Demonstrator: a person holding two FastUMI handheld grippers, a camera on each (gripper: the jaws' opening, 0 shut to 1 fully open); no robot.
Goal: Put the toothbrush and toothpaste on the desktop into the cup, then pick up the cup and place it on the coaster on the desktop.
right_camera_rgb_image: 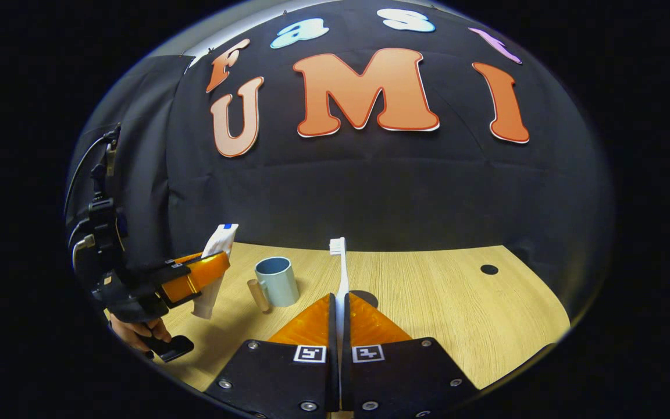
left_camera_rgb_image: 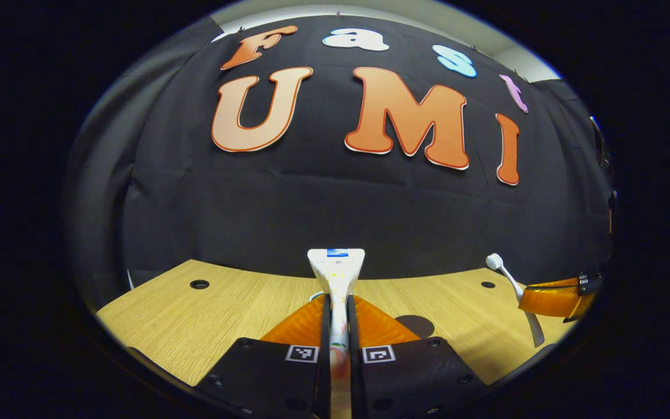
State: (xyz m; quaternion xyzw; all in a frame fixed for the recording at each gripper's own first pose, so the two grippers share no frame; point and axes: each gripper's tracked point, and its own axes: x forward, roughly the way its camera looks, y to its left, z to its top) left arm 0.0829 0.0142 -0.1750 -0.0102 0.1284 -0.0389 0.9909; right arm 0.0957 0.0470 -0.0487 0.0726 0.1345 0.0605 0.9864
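Your left gripper (left_camera_rgb_image: 338, 326) squeezes the toothpaste (left_camera_rgb_image: 337, 273) and holds it up over the desk (left_camera_rgb_image: 195, 320). Your right gripper (right_camera_rgb_image: 339, 326) squeezes the toothbrush (right_camera_rgb_image: 341, 273), brush end up. Both are off the desk, so you are on the step of putting them in. The cup (right_camera_rgb_image: 277, 282) stands on the desk between your grippers. Next, bring each one over the cup, tip it down, and let go. The coaster (right_camera_rgb_image: 364, 298) may be the dark spot just past your right fingers.
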